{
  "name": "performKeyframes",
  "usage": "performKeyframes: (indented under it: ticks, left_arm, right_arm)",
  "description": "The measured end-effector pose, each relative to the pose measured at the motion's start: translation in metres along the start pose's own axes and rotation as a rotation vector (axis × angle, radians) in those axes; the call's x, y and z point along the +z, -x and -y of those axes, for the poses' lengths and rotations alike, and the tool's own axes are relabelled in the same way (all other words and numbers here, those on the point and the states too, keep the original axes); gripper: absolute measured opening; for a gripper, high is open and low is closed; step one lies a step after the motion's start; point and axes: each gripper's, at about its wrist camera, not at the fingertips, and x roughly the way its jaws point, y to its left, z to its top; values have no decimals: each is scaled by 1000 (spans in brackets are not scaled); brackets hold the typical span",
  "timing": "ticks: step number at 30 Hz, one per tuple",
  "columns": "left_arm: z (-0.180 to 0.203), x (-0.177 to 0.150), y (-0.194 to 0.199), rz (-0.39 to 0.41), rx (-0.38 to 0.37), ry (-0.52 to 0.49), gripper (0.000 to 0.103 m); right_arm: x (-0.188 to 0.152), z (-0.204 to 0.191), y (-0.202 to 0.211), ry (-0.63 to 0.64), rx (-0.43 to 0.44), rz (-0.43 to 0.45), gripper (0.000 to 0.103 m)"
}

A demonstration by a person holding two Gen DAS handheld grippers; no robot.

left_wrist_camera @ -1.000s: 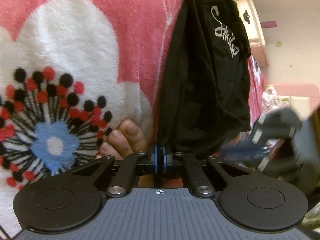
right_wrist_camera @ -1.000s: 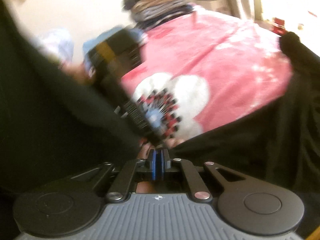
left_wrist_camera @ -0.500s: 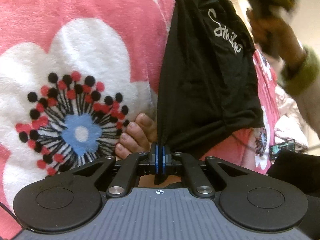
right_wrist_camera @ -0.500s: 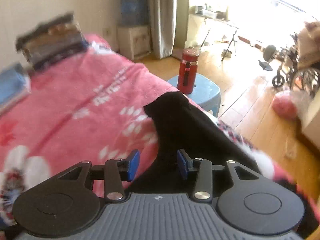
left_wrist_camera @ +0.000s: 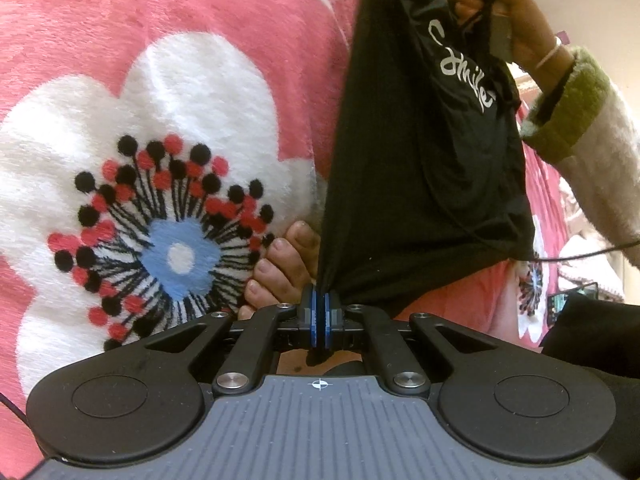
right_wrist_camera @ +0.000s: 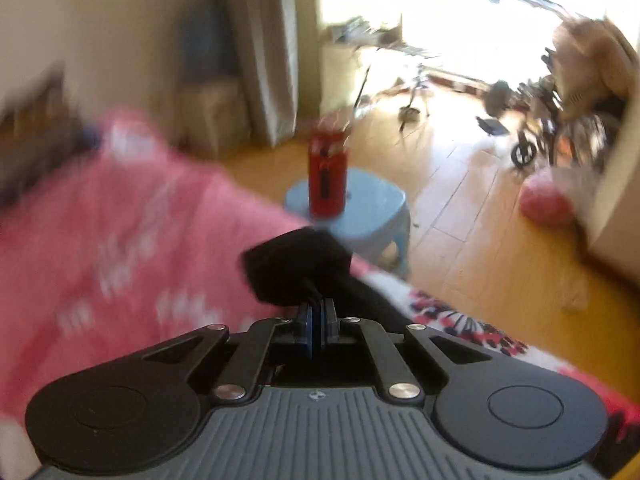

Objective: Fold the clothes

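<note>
A black T-shirt with white "Smile" script hangs stretched above the pink flowered blanket. My left gripper is shut on its lower corner, the cloth pinched between the blue pads. At the top right of the left wrist view, a hand in a cream and green sleeve holds the shirt's upper end. In the blurred right wrist view, my right gripper has its jaws closing tight on a bunched fold of the black shirt, pads pressed on it, over the edge of the blanket.
A person's toes rest on the blanket just behind my left gripper. Beyond the bed edge a red bottle stands on a light blue stool. A wheelchair and a pink bag sit on the wooden floor.
My right gripper swung across the bed toward its edge, opened, then shut on a fold of the black shirt. The shirt is pulled tauter. My left gripper kept its grip, nearly still.
</note>
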Motion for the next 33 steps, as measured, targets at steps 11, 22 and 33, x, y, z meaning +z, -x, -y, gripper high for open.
performKeyframes:
  ticks: [11, 22, 33]
  left_arm:
    - [-6, -3, 0, 17, 13, 17, 1]
    - [-13, -3, -3, 20, -8, 38, 1]
    - [22, 20, 15, 2, 85, -48, 1]
  right_arm:
    - [1, 2, -8, -77, 66, 57, 3]
    - [15, 29, 29, -47, 76, -126, 48]
    - [2, 113, 276, -46, -167, -128, 61]
